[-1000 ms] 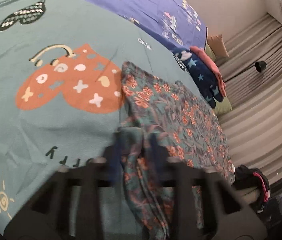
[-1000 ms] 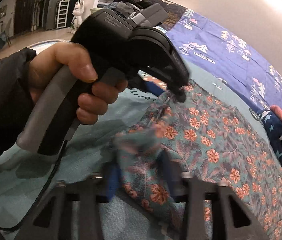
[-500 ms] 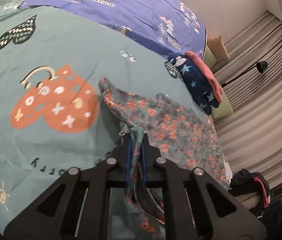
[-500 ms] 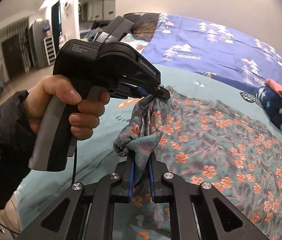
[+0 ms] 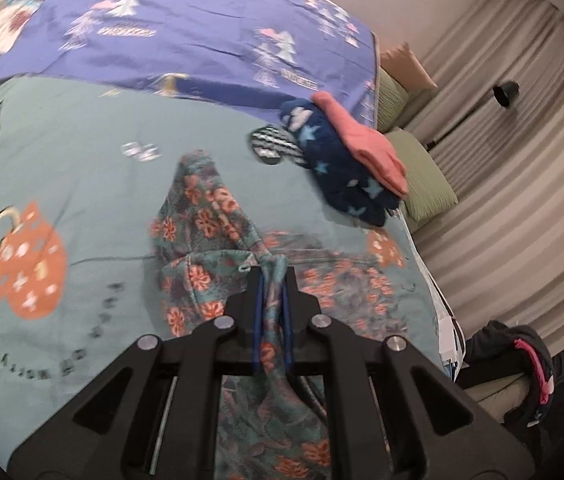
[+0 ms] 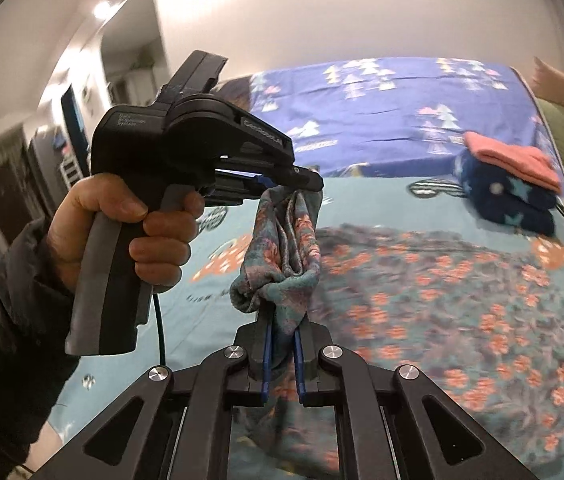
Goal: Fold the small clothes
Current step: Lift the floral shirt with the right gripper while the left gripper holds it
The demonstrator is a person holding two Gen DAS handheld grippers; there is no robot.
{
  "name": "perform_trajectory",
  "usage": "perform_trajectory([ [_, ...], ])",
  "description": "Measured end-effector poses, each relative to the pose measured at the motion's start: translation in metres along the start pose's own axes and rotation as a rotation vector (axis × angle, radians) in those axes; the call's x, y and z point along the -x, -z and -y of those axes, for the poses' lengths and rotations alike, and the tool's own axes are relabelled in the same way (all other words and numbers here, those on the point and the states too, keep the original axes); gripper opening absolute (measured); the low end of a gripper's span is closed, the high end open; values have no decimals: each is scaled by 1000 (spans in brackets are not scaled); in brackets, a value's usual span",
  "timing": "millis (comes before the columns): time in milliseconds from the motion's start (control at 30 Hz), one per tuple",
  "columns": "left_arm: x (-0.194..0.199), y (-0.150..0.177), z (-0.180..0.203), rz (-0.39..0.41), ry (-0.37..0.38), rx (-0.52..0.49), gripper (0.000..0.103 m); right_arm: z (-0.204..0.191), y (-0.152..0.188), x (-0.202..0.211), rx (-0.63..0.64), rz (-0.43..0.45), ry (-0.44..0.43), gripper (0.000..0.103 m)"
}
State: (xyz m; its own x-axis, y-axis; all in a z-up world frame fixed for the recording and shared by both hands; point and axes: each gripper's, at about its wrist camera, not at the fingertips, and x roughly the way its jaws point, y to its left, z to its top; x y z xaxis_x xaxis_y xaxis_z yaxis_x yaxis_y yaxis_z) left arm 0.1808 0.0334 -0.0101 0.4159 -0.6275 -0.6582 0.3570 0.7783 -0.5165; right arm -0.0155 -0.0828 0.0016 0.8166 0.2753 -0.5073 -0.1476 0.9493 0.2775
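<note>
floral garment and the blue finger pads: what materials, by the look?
Floral garment: soft matte knit or fleece, likely; it bunches into thick limp folds where both hand-held grippers pinch it. Blue pads on the right hand-held gripper: smooth, thin strips, probably rubber or silicone; the left hand-held gripper looks alike.

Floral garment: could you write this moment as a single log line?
step: lifting for fold | left hand-held gripper: shut on floral garment | right hand-held gripper: shut on floral garment | surface: bed
</note>
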Motion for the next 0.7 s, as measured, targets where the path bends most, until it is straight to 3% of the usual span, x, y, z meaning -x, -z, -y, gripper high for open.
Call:
perform_trajectory([
  [433, -82, 10, 134, -116, 38, -174, 9, 113, 19, 72, -226, 100, 80, 7],
  [700, -132, 42, 182, -225, 12, -249, 9, 170, 57, 91, -400, 60, 96, 7],
])
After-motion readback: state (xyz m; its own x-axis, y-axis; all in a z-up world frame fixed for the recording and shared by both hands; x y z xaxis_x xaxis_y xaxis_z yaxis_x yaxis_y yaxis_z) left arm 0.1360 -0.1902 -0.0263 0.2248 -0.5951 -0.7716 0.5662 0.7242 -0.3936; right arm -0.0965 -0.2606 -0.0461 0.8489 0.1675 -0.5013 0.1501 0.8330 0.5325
